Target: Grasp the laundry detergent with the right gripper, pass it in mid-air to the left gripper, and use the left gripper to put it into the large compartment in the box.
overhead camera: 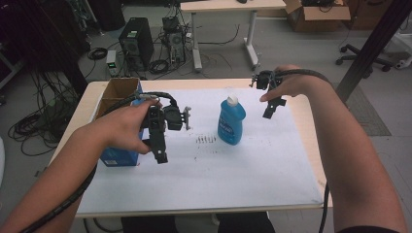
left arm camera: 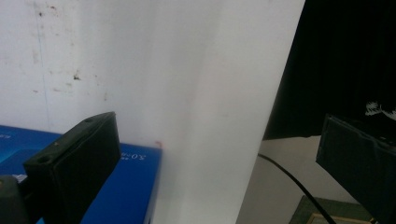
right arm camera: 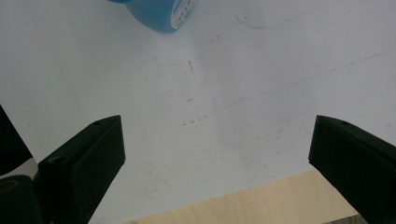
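Right gripper (overhead camera: 268, 103) just beside blue bottle (overhead camera: 231, 122)

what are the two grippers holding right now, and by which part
Nothing is held. The left gripper has open jaws over the white paper sheet, beside the blue cardboard box. The right gripper is open too, apart from the blue plastic bottle.
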Demonstrator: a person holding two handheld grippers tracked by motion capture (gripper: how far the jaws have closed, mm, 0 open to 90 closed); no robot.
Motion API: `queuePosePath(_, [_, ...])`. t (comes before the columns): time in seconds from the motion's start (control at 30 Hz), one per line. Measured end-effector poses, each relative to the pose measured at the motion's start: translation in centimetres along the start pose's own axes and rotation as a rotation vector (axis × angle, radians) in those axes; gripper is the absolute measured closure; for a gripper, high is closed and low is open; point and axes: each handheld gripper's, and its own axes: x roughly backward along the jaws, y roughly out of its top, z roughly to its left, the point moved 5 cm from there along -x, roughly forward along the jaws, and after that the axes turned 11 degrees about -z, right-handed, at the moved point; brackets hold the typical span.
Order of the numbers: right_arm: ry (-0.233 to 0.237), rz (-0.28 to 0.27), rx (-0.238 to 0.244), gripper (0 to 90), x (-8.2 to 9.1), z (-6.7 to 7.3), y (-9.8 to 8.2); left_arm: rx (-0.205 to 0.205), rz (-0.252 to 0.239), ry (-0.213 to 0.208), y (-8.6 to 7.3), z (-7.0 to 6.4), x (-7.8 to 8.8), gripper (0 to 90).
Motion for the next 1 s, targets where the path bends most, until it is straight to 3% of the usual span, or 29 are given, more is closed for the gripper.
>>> queuePosePath(0.7, [-0.004, -0.003, 0.016, 3.7, 0.8, 1.0, -0.4, -0.003, 0.005, 0.008, 0.1, 0.0, 0.1, 0.2])
queuePosePath(0.87, [0.006, -0.032, 0.026, 3.8, 0.7, 1.9, -0.9, -0.005, 0.001, 0.01, 0.3, 0.0, 0.3, 0.2])
queuePosePath(1.0, [0.021, -0.11, 0.008, 3.9, 0.7, 3.0, -1.4, -0.012, -0.001, 0.012, 0.7, -0.1, 0.3, 0.2])
